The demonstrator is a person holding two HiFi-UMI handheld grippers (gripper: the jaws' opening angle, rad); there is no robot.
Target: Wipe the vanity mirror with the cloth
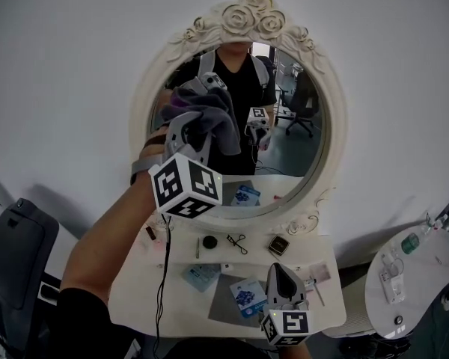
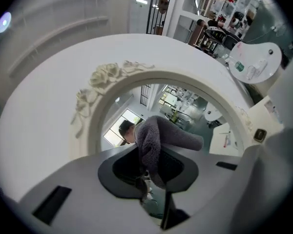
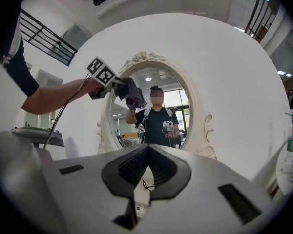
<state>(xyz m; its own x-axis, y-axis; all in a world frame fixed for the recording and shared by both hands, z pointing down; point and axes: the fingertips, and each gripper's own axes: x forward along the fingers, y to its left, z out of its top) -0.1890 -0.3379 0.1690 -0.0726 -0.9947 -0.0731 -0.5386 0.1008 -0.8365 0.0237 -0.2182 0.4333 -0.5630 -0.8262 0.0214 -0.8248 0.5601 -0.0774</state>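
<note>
Cloth of grey fleece [image 1: 212,113], clamped in the left gripper [image 2: 154,164], lies against the glass of the oval, white, rose-carved vanity mirror [image 1: 248,22] at about 10 o'clock. Right gripper [image 1: 283,277], jaws closed on nothing, hangs at 6 o'clock over the white dressing table [image 1: 325,305].

The cloth [image 1: 209,118] is dark grey. The mirror frame [image 1: 248,19] is cream-white with carved roses. Each marker cube [image 1: 185,187] carries black-and-white squares. The table [image 1: 138,286] is white, and a packet [image 1: 247,294] on it is blue and white.
</note>
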